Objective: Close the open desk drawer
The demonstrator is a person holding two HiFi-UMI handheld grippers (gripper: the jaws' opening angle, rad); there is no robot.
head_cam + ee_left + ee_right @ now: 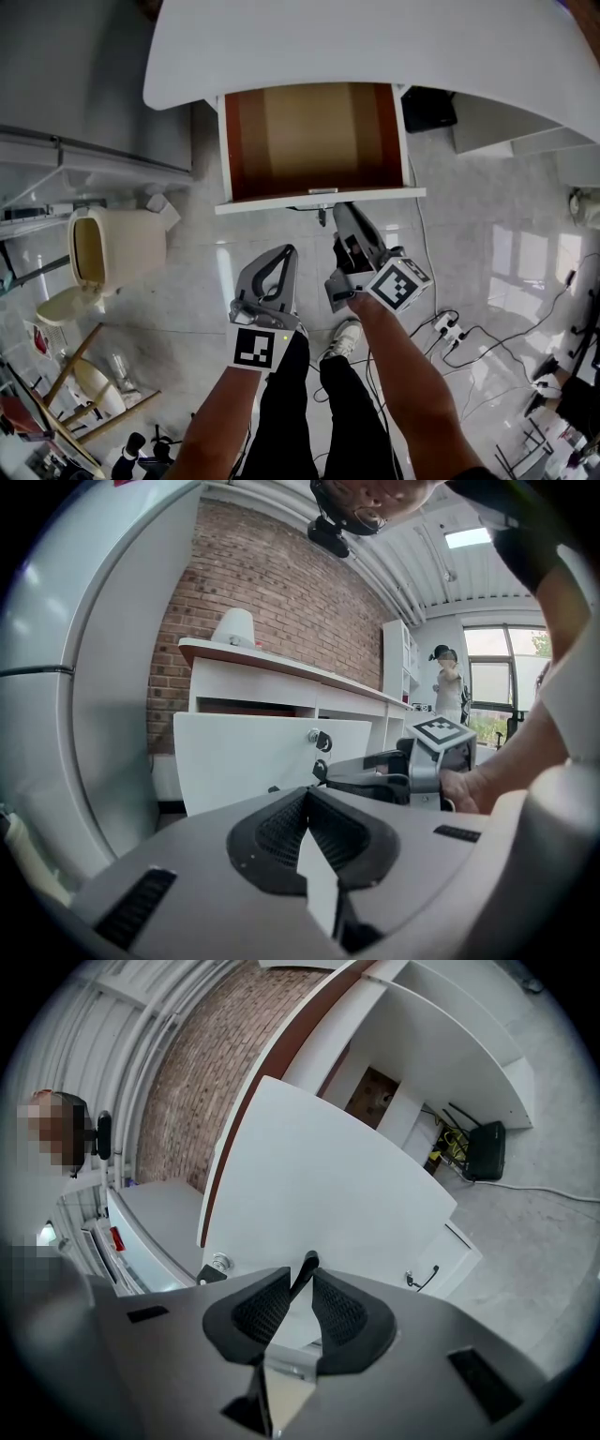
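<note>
Holding left claw (287, 251) shut and empty, short of the drawer front (244, 761). Just ahead, pinching the dark handle (308, 1260) in the right claw (339, 211), jaws narrow upon it. Beyond, facing the drawer (314, 141), pulled well out from under the white surface (375, 47), its wooden bottom bare. Seems the very start of closing; calls next for a straight, level push inward until flush.
</note>
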